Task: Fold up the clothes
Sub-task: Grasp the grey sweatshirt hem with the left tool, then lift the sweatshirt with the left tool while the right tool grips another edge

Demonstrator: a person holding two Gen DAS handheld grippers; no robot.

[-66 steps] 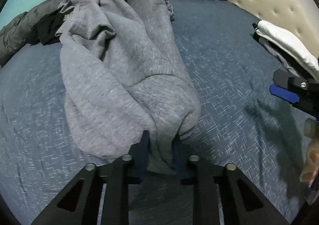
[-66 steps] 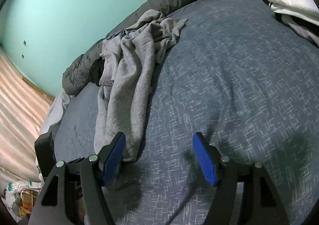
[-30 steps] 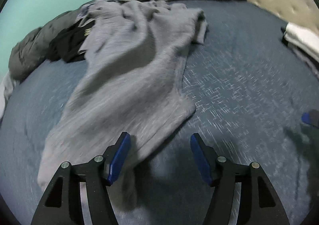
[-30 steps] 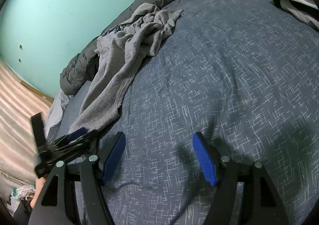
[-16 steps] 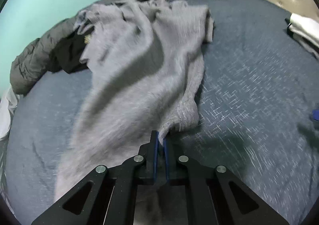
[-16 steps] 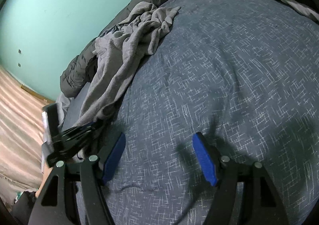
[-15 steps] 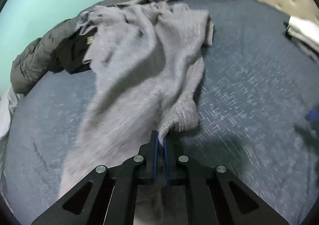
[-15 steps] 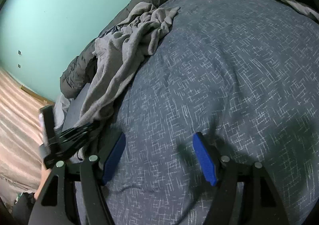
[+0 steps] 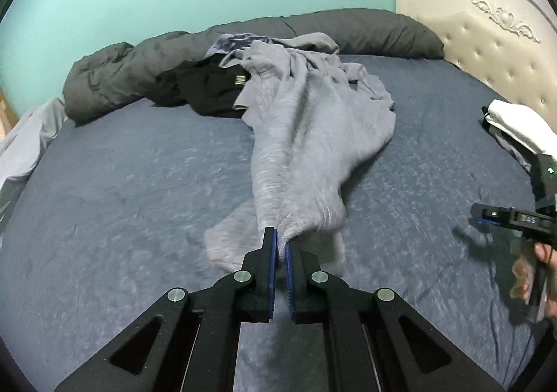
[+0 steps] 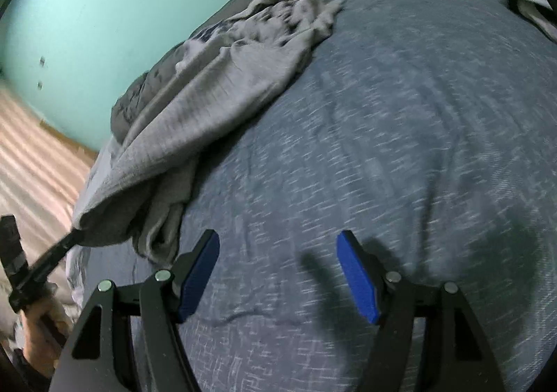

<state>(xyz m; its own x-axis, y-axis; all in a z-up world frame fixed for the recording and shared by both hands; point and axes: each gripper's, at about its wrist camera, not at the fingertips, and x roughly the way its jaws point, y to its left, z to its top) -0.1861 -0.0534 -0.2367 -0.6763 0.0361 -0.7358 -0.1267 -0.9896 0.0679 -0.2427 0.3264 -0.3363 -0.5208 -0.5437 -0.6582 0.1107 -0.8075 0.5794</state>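
A grey sweatshirt [image 9: 313, 134] lies stretched across the blue bed, bunched at its far end. My left gripper [image 9: 280, 246] is shut on its near edge and holds that edge lifted off the bed. In the right wrist view the sweatshirt [image 10: 222, 93] runs from the far pile down to the left gripper [image 10: 66, 246] at the lower left. My right gripper [image 10: 278, 249] is open and empty above bare sheet, to the right of the garment. It also shows at the right edge of the left wrist view [image 9: 511, 218].
A black garment [image 9: 209, 86] lies against the rolled dark grey duvet [image 9: 365, 30] along the far side. Folded white clothes [image 9: 518, 127] are stacked by the cream tufted headboard [image 9: 487, 44]. The bed's blue sheet [image 10: 400, 113] spreads to the right. The teal wall stands behind.
My left gripper opened, then shut on the sweatshirt's edge and pulled it toward me, stretching the garment out. The right gripper stayed open over the sheet.
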